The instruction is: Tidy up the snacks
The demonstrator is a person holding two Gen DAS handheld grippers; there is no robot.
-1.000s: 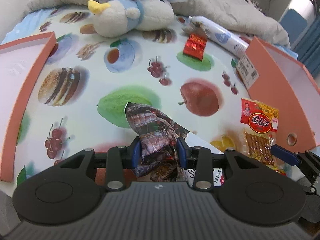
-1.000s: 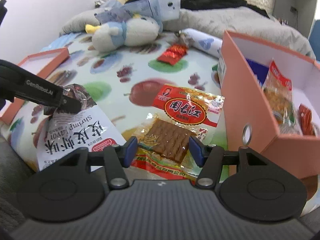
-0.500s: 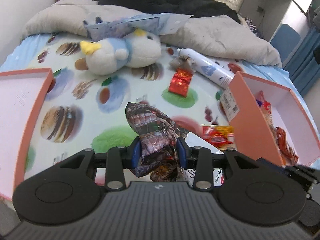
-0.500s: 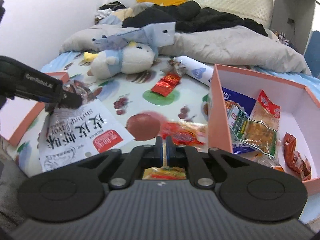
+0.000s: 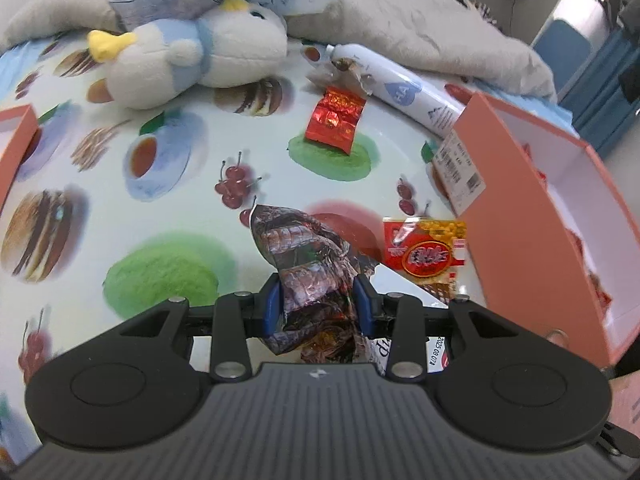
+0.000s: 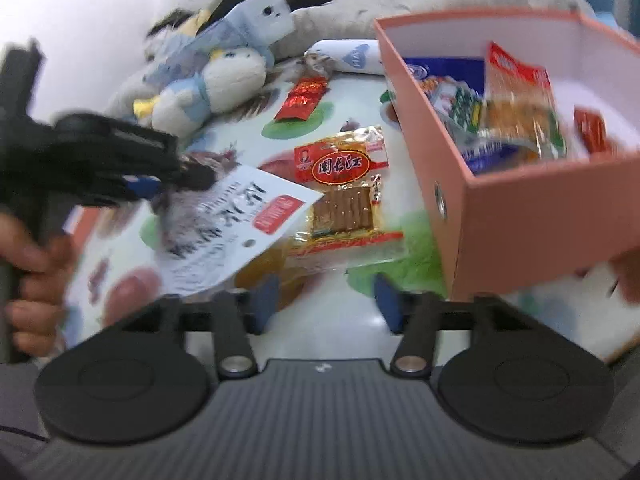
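Note:
My left gripper (image 5: 318,308) is shut on the crumpled dark top of a white shrimp snack bag (image 5: 308,264). In the right wrist view that bag (image 6: 236,224) hangs tilted from the left gripper (image 6: 160,180), above the cloth. A red and yellow snack packet (image 6: 344,196) lies flat on the fruit-print cloth beside the orange box (image 6: 520,216); the left wrist view shows the packet (image 5: 426,252) too. My right gripper (image 6: 325,302) is just short of the packet's near edge, its jaws opening with nothing gripped. The box holds several snack packs.
A small red packet (image 5: 334,120) lies farther back, by a white tube (image 5: 404,88) and a plush toy (image 5: 192,56). An orange lid (image 5: 16,144) sits at the left edge. A hand (image 6: 32,264) holds the left gripper's handle. Grey bedding is piled behind.
The right gripper was shut half a second ago and now stands open again, rolled and nearer the box. The left gripper has carried the shrimp bag towards the box.

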